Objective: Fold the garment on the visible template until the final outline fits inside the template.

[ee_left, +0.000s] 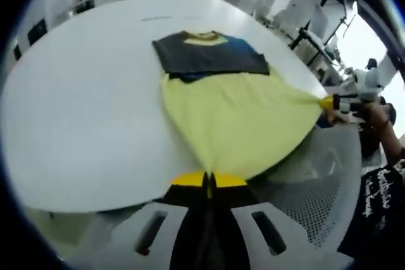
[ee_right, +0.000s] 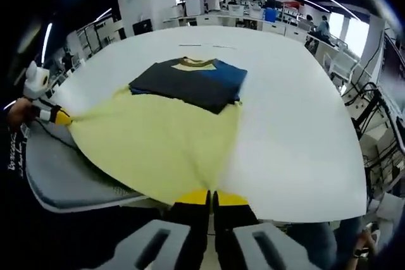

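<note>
The garment [ee_left: 234, 112] lies on the table [ee_left: 82, 112], its near corners over the edge in both tools.

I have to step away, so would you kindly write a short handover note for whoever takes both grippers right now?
Left gripper: shut on the yellow hem of the garment, at one bottom corner.
Right gripper: shut on the hem at the other bottom corner; it shows in the left gripper view too.
Garment: a T-shirt on the white table, collar end away from you; the dark upper part lies flat with the sleeves folded in, the yellow lower part is pulled taut toward the table's near edge.
Done: sleeves folded in.
Left: probably carry the hem up toward the collar, lay it flat, then check the outline; I cannot make out the template.
</note>
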Action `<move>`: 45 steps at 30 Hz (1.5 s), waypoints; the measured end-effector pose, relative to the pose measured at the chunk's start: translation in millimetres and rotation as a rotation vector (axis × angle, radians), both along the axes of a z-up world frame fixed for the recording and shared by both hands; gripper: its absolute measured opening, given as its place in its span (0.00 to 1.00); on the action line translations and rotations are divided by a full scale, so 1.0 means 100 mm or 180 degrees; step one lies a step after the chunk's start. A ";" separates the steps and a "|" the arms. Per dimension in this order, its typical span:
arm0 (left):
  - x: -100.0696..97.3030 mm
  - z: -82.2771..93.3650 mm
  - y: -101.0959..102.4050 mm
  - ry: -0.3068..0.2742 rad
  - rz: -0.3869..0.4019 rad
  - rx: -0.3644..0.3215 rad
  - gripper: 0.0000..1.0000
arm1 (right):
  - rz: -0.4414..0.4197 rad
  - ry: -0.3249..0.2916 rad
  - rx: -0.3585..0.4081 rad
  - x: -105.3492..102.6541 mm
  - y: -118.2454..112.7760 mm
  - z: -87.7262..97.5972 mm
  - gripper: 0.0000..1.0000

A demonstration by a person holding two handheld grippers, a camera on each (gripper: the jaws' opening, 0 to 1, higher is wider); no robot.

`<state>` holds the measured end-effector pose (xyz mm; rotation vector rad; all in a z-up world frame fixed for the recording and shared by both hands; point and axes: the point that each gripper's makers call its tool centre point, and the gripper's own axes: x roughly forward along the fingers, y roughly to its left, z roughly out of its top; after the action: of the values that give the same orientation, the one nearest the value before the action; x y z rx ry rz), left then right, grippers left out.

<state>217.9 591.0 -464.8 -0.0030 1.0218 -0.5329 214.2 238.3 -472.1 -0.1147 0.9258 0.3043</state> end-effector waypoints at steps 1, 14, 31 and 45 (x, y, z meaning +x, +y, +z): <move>0.04 0.05 -0.01 -0.0014 -0.0020 -0.0011 0.00 | 0.0030 0.0006 -0.0006 0.02 0.00 0.02 0.00; 0.46 0.45 0.00 -0.0292 0.0053 -0.0095 0.00 | 0.0160 -0.0306 -0.0113 0.37 0.03 0.48 0.00; 1.06 0.85 -0.02 -0.0749 0.0194 -0.0156 0.00 | 0.0248 -0.0674 -0.0185 0.95 0.07 0.90 0.00; 1.55 1.09 -0.03 -0.1103 0.0254 -0.0148 0.00 | 0.0233 -0.0937 -0.0168 1.46 0.04 1.11 0.00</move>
<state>372.8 588.4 -355.3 0.0071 0.6683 -0.4650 360.0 242.4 -361.5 -0.2360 0.6386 0.3213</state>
